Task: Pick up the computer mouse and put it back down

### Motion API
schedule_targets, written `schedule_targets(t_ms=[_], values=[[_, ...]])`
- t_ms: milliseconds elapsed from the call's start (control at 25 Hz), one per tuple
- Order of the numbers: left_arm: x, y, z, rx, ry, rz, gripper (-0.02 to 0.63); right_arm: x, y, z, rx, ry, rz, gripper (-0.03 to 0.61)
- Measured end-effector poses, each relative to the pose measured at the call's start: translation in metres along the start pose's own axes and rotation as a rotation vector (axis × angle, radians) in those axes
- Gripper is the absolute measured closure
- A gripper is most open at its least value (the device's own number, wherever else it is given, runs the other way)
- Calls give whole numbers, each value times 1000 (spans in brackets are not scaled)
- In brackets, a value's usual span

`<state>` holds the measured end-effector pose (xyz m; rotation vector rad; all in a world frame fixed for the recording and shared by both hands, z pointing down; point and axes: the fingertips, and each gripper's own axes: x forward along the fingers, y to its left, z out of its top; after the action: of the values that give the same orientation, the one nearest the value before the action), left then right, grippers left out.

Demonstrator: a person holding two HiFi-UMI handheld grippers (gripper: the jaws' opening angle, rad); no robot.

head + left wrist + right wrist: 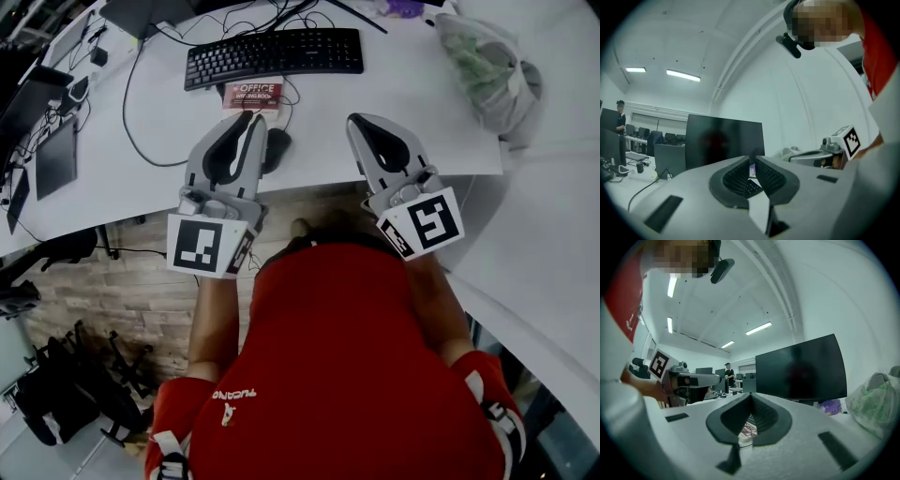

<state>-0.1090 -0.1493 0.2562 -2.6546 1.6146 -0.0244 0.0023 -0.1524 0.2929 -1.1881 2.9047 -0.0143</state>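
The left gripper (251, 117) and the right gripper (359, 120) are closest. Each has its jaws pressed together with nothing in them. Only the head view shows the mouse (277, 148). It sits on the table (403, 89), just right of the left gripper. Past it lies a red pad (253, 94) marked "OFFICE", then a keyboard (272, 54). Only the gripper views show the monitor (801, 369).
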Motion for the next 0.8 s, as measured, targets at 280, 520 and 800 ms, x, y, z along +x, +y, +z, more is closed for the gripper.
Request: schedule_targets(t_ms=[280,520,800], values=[[-7,-12,3,-10,-27,-4,601,-4,10,4,-2,-15,14,574],[-7,-19,5,-21,-39,-21,604,-6,15,11,-25,-34,8,574],[-7,-17,4,-22,-38,-15,604,-5,15,10,-22,-33,12,575]])
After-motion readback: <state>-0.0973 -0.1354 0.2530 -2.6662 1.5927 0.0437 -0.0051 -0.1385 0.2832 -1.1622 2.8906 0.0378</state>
